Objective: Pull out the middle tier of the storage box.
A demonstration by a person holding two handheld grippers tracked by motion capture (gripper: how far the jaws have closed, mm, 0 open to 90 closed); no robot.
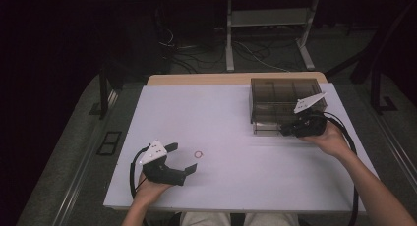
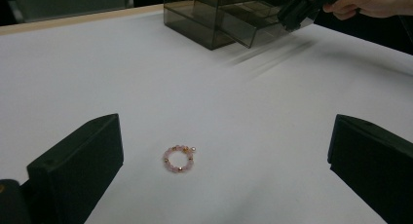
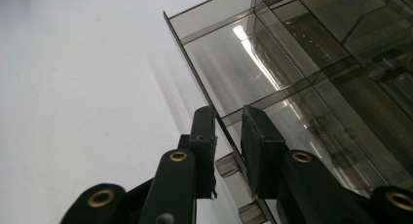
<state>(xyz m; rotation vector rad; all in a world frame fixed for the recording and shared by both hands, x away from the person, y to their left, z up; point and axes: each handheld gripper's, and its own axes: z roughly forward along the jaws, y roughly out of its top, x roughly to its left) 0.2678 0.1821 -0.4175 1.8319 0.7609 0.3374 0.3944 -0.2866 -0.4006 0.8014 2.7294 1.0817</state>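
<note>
A small pink bead bracelet [image 1: 198, 154] [image 2: 179, 158] lies flat on the white table [image 1: 221, 113]. My left gripper [image 1: 184, 157] [image 2: 226, 121] rests just left of the bracelet, open wide, with the bracelet on the table between and ahead of its jaws, touching neither. At the far right stands a smoky clear drawer box [image 1: 280, 96] [image 2: 219, 19]. Its bottom drawer [image 1: 268, 127] [image 3: 234, 63] is pulled partly out. My right gripper [image 1: 284, 130] [image 3: 228, 114] is shut on the drawer's thin front wall, right by its small handle [image 3: 229, 165].
The table's wooden far edge [image 1: 236, 78] runs behind the box. Beyond it are a metal stand [image 1: 268, 19] and cables on a dark floor. Cables trail from both grippers toward the table's front edge.
</note>
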